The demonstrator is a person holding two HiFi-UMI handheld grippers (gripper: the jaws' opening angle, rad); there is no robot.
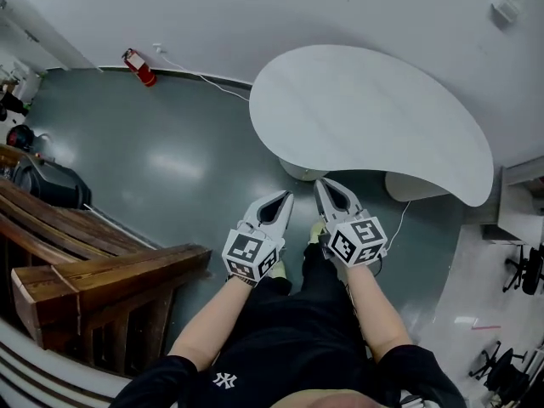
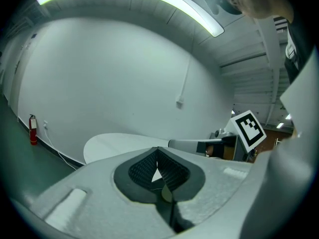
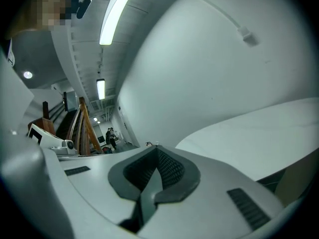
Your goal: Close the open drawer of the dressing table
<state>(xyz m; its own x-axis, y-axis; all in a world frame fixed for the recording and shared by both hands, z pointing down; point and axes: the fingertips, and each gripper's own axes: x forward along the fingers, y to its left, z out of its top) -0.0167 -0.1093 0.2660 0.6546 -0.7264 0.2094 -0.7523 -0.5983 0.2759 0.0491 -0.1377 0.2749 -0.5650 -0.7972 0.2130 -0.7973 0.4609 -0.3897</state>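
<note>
The dressing table [image 1: 365, 117] is a white, curved top against the wall, seen from above; it also shows in the left gripper view [image 2: 114, 143] and in the right gripper view [image 3: 259, 128]. No drawer shows in any view. Both grippers are held up side by side in front of the person, just short of the table's near edge. My left gripper [image 1: 285, 195] [image 2: 157, 148] is shut, tips touching, with nothing held. Beside it my right gripper [image 1: 321, 183] [image 3: 156, 147] is shut and empty too. The right gripper's marker cube [image 2: 247, 128] shows in the left gripper view.
A wooden stair rail [image 1: 102, 279] stands at the near left. A red fire extinguisher [image 1: 138, 66] and a cable lie by the far wall. A white cabinet [image 1: 518, 202] and black office chairs [image 1: 520, 270] are at the right. The floor is grey-green.
</note>
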